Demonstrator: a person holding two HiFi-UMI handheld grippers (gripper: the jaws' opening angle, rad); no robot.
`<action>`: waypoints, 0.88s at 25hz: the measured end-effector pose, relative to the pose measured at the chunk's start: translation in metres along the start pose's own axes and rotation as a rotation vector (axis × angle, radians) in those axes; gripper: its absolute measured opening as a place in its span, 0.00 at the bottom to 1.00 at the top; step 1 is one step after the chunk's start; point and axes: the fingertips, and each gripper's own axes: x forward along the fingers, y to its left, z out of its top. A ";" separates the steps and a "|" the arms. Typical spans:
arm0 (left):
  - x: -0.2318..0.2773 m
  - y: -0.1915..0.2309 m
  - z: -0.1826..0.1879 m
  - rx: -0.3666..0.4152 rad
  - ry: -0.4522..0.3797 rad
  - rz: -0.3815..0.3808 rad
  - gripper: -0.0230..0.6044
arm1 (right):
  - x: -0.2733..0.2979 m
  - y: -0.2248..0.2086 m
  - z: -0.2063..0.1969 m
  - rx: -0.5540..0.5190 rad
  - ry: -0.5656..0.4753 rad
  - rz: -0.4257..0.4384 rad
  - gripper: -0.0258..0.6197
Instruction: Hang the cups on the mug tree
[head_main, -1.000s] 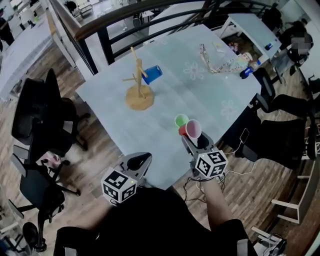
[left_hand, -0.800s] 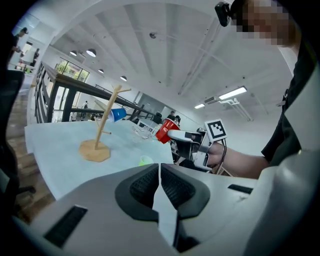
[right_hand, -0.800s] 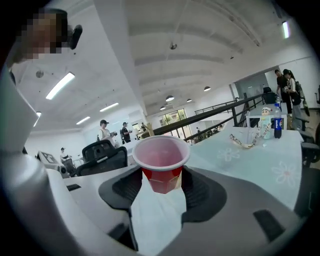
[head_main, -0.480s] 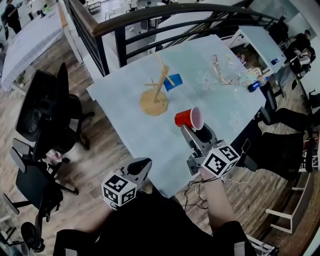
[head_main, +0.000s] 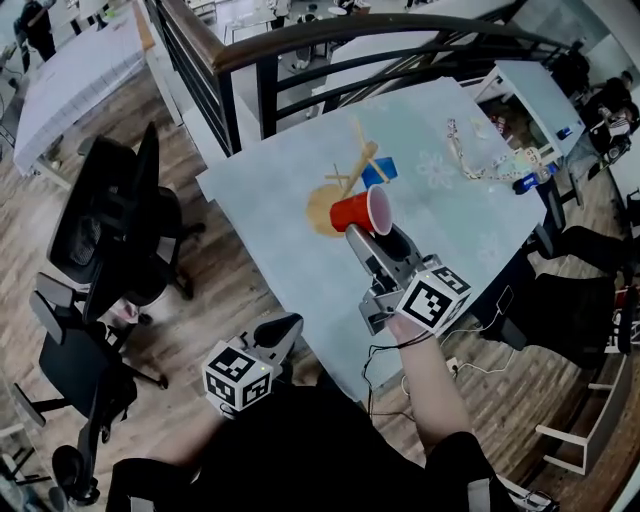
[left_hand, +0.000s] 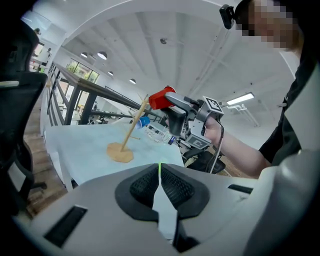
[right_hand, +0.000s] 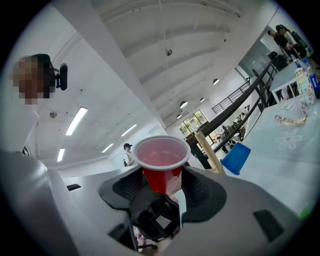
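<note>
Trouble, as I judge it, lies in the approach. My right claw (head_main: 356, 236) is clamped on the lower body of the red plastic cup (head_main: 360, 212), which hangs in the air above the pale blue table (head_main: 260, 200), just at 5 o'clock of the wooden mug tree (head_main: 347, 178). In the head view its mouth is turned toward 3 o'clock. A blue plastic cup (head_main: 380, 172) already hangs on the tree's 2 o'clock side, very near my line in.

If I come in askew, the rim could catch a peg and tip the light tree, or knock the blue cup off. The thin wall may also buckle or slide in the pads as I turn the mouth over a peg. My left claw (head_main: 276, 328), closed on nothing at 7 o'clock off the table's edge, cannot steady the base from there.
</note>
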 end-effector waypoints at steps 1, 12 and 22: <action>-0.002 0.003 0.000 0.000 0.001 0.004 0.07 | 0.008 -0.002 -0.008 0.023 0.016 0.005 0.46; -0.027 0.037 0.001 0.009 0.023 0.073 0.07 | 0.070 -0.035 -0.084 0.255 0.118 0.015 0.46; -0.057 0.062 0.012 0.031 0.006 0.143 0.07 | 0.118 -0.074 -0.079 0.486 0.009 -0.019 0.46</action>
